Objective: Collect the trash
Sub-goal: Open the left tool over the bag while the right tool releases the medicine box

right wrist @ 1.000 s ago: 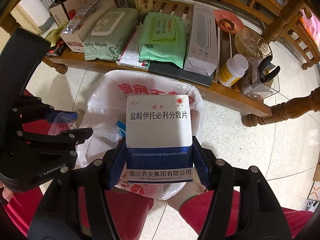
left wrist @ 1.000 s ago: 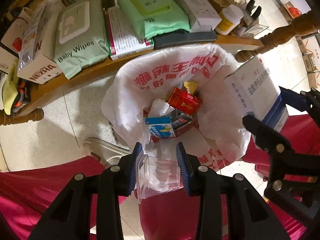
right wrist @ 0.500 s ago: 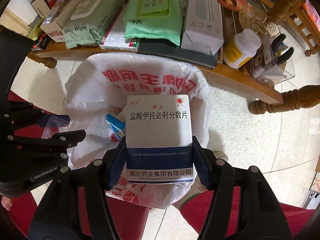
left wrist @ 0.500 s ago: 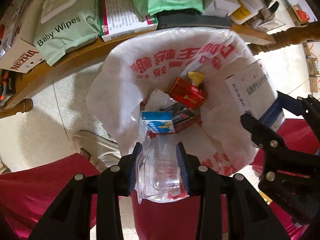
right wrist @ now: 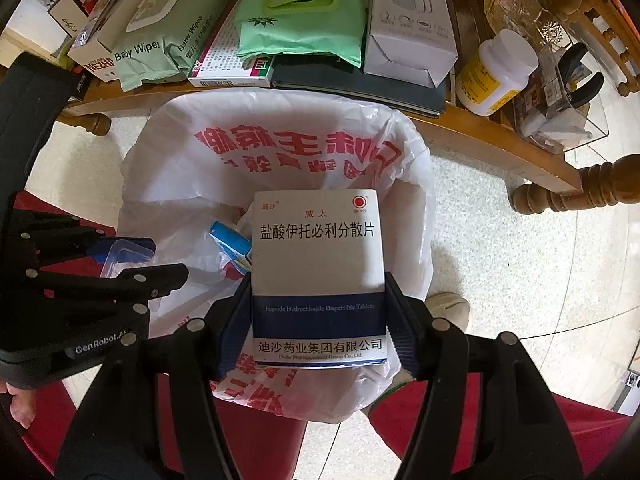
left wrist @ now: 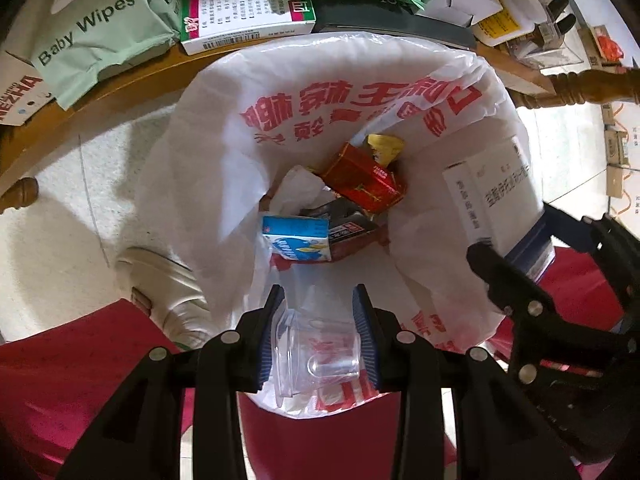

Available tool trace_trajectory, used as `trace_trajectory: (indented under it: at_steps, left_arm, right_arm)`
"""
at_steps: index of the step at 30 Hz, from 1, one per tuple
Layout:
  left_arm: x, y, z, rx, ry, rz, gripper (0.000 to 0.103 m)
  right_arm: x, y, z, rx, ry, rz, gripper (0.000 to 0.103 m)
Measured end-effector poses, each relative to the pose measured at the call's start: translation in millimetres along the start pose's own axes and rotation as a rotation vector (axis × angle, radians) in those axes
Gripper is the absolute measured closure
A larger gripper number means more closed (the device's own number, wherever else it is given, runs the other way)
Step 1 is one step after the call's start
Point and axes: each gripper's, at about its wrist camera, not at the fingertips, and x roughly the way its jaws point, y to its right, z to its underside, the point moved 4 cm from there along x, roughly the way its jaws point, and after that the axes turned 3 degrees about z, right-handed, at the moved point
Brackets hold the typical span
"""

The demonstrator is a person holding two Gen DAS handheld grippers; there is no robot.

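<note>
A bin lined with a white plastic bag (left wrist: 304, 120) printed in red stands on the floor below both grippers. My left gripper (left wrist: 318, 324) is shut on a clear plastic cup (left wrist: 320, 356) over the bag's near rim. My right gripper (right wrist: 316, 320) is shut on a white and blue medicine box (right wrist: 316, 256), held upright over the bag (right wrist: 280, 152); the same box (left wrist: 500, 196) shows at the right in the left wrist view. Inside the bag lie a red carton (left wrist: 360, 178), a blue and white carton (left wrist: 296, 236) and crumpled wrappers.
A low wooden table (right wrist: 480, 128) behind the bin carries baby wipes (right wrist: 148, 52), a green pack (right wrist: 300, 12), boxes, a white pill bottle (right wrist: 496, 76) and pliers. A person's red trouser legs (left wrist: 60, 376) and pale shoes (left wrist: 160, 288) flank the bin on a light tiled floor.
Both grippers have sunk toward the bag's mouth with their loads, so the bag and the trash in it look larger. The grips on the cup and the box have not changed.
</note>
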Motion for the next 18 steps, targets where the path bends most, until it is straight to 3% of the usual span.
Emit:
trace_trajectory:
  at_steps: [14, 18]
  left_arm:
    - [3.6, -1.8, -8.0, -0.047, 0.000, 0.052, 0.067]
    - [2.2, -2.7, -9.3, -0.041, 0.000, 0.024, 0.063]
  right_arm:
    - [5.0, -2.5, -1.3, 0.009, -0.021, -0.004, 0.042]
    - [6.1, -0.5, -1.2, 0.018, -0.028, -0.016, 0.042]
